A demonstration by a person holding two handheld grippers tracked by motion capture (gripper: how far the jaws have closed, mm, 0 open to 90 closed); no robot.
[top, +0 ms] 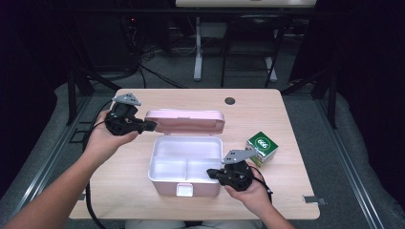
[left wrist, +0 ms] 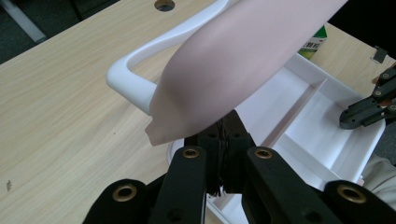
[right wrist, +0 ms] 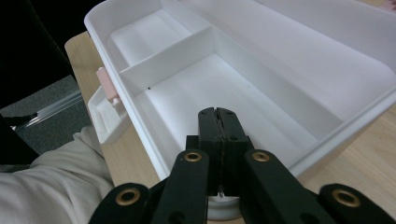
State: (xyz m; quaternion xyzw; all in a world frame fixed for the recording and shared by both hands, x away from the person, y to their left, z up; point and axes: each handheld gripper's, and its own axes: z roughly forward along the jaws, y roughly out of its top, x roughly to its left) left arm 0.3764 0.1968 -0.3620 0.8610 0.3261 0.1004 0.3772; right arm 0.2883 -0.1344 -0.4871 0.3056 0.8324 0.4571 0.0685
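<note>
The left gripper (top: 152, 125), fingers pressed together under the pink lid (top: 185, 120), propped it open. The right gripper (top: 213, 172), fingers together, rested on the lunch box (top: 185, 164) rim, likely steadying it on the bench (top: 119, 186).

Light wooden table (top: 119, 191), round cable hole (top: 230, 100) near its far edge. Small green-and-white carton (top: 261, 147) standing at the right side of the table, printed with what may be "999", though too small to read surely. Metal clip (top: 313, 199) at the near right corner. Beyond the table, grey floor (top: 305, 114), tangled black cables (top: 138, 62), white desk legs (top: 197, 52).
</note>
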